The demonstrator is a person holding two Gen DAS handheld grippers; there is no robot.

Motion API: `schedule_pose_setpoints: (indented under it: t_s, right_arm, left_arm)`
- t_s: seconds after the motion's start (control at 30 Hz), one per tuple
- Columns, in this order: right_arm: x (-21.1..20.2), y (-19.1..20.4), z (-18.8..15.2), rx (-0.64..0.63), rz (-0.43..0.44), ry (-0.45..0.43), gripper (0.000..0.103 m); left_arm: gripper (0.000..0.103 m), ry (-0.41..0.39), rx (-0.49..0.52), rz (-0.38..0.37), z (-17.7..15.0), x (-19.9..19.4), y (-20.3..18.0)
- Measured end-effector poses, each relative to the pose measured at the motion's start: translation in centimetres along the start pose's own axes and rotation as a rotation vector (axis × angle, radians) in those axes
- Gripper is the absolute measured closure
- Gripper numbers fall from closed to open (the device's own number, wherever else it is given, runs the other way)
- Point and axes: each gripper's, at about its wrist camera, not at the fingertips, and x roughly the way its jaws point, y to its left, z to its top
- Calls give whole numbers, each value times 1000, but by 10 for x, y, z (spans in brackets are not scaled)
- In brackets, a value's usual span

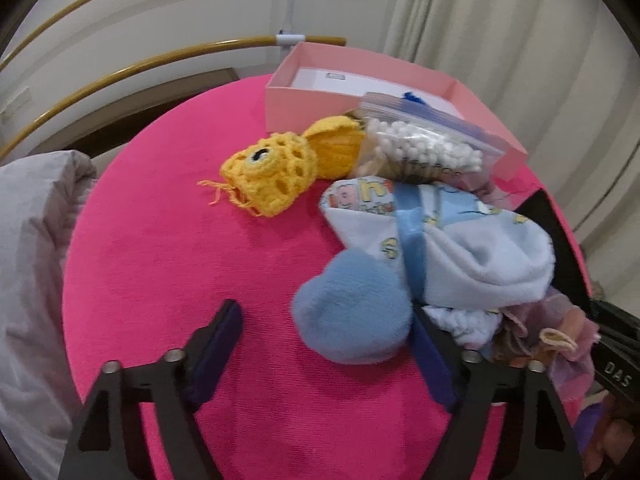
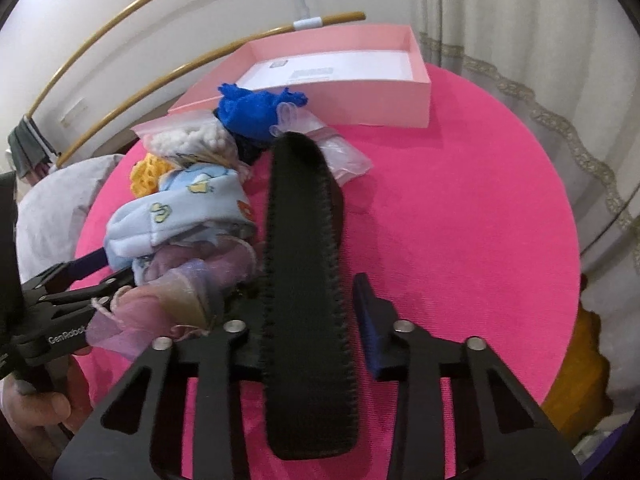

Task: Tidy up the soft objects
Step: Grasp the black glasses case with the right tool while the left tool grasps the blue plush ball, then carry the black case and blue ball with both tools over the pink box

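The left gripper (image 1: 326, 340) hung over a round pink table (image 1: 168, 264) with its jaws apart. A light blue fuzzy ball (image 1: 352, 308) lay between the fingers, against the right one and clear of the left. Just beyond it sat a pale blue printed cloth (image 1: 452, 240). Further ahead lay a yellow crochet fish (image 1: 280, 168), touching a clear bag of cotton swabs (image 1: 424, 148). Farthest off stood an open pink box (image 1: 316, 100). Pinkish sheer fabric (image 1: 560, 340) bunched to the gripper's right.

Yellow crochet fish (image 1: 276, 168), pale-blue printed cloth (image 1: 460, 236), pink box (image 1: 304, 96), magenta tabletop (image 1: 180, 260)
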Motion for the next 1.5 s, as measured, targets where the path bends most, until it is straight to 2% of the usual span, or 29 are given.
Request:
schedule_pose_setpoints:
  t_s: [0.07, 0.1, 0.3, 0.57, 0.7, 0.9, 1.03, 1.27, 1.5]
  right_arm:
    - [-2, 1, -1, -3, 3, -7, 78]
    - [-3, 2, -1, -2, 7, -10, 79]
    - [-14, -1, -2, 2, 4, -29, 81]
    - [-28, -6, 0, 9, -2, -58, 82]
    - [-30, -4, 0, 4, 3, -63, 83]
    - [-42, -2, 7, 0, 11, -93, 84]
    - [-53, -1, 29, -22, 10, -135, 84]
    - [-70, -8, 97, -56, -4, -228, 84]
    - [-56, -15, 164, -47, 21, -248, 84]
  left_arm:
    - [55, 4, 12, -49, 0, 0, 0]
    - [57, 4, 14, -60, 1, -2, -2]
    - [60, -13, 40, -42, 3, -6, -1]
    - [61, -68, 53, 18, -5, -38, 2]
    - [61, -75, 44, 20, -10, -51, 3]
    - [60, -96, 57, 19, 2, -62, -4]
    - [60, -135, 76, 13, 24, -71, -10]
    - [60, -227, 117, 13, 96, -83, -24]
    - [60, -239, 152, 4, 170, -62, -41]
